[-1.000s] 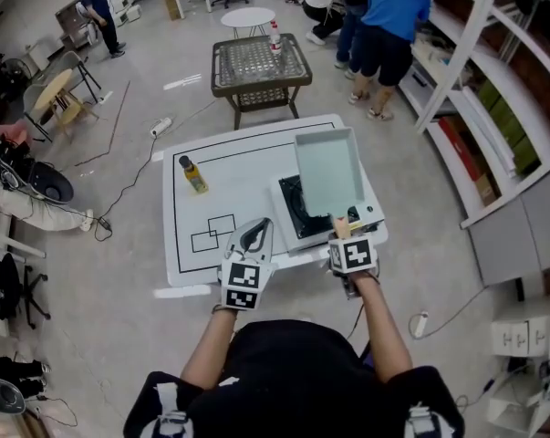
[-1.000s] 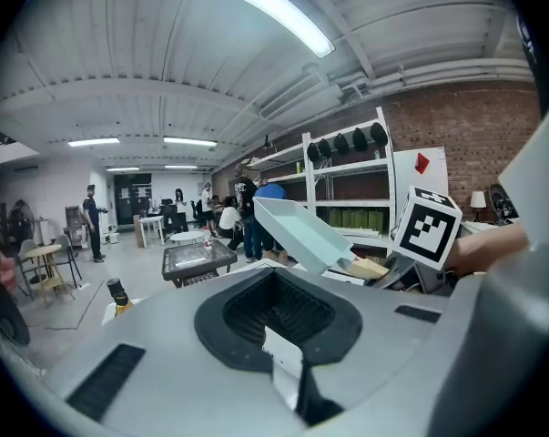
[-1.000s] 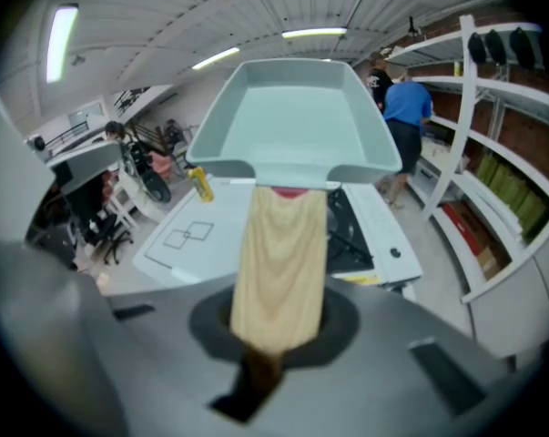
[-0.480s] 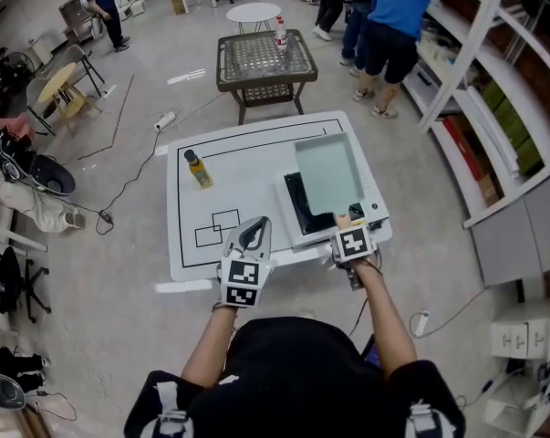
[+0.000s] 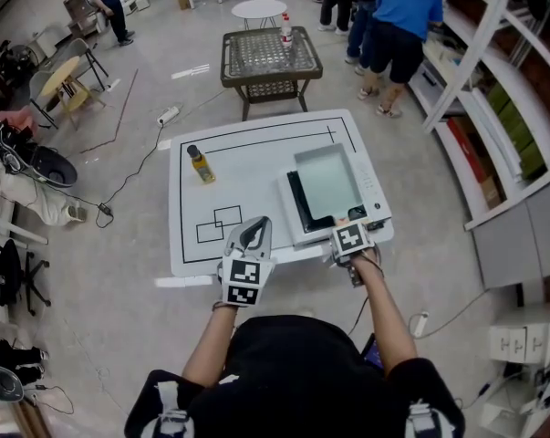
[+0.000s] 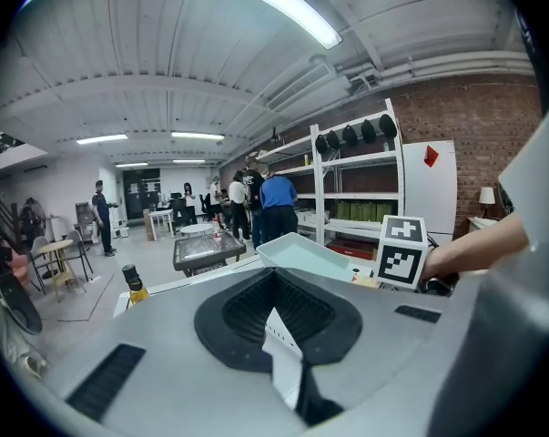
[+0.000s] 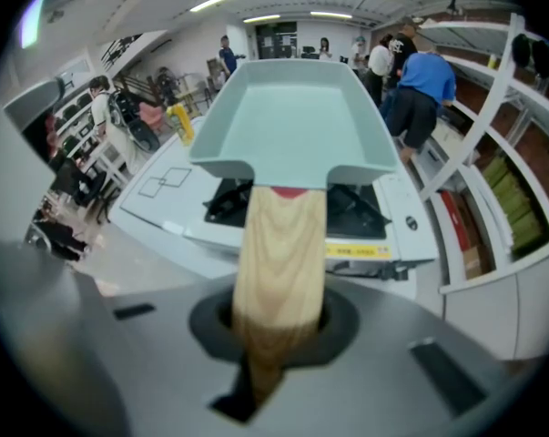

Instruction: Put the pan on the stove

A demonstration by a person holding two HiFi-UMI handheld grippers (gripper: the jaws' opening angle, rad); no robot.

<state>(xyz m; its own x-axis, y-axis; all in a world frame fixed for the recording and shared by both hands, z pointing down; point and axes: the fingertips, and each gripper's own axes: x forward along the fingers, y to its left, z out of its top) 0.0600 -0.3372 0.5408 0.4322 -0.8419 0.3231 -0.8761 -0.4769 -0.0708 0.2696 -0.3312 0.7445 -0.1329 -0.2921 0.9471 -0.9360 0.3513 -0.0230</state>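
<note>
A pale teal rectangular pan point(image 5: 327, 182) with a wooden handle point(image 7: 279, 262) hangs low over the black burner of the white stove point(image 5: 370, 194) at the table's right side. I cannot tell whether it touches the burner. My right gripper point(image 5: 347, 237) is shut on the handle's end at the stove's front edge. In the right gripper view the pan point(image 7: 297, 116) sticks out straight ahead above the stove point(image 7: 383, 217). My left gripper point(image 5: 247, 240) hovers at the table's front edge, left of the stove, jaws together and holding nothing.
A yellow bottle point(image 5: 197, 164) stands on the white table point(image 5: 247, 181) at its left, near black outline marks. Beyond the table is a wicker table point(image 5: 270, 57) with a bottle. People point(image 5: 398, 16) stand by shelving point(image 5: 493, 108) at the right. Cables lie on the floor.
The pan has come down and back from a raised position to just above the burner. My right gripper stays closed on the handle. The left gripper has barely moved.
</note>
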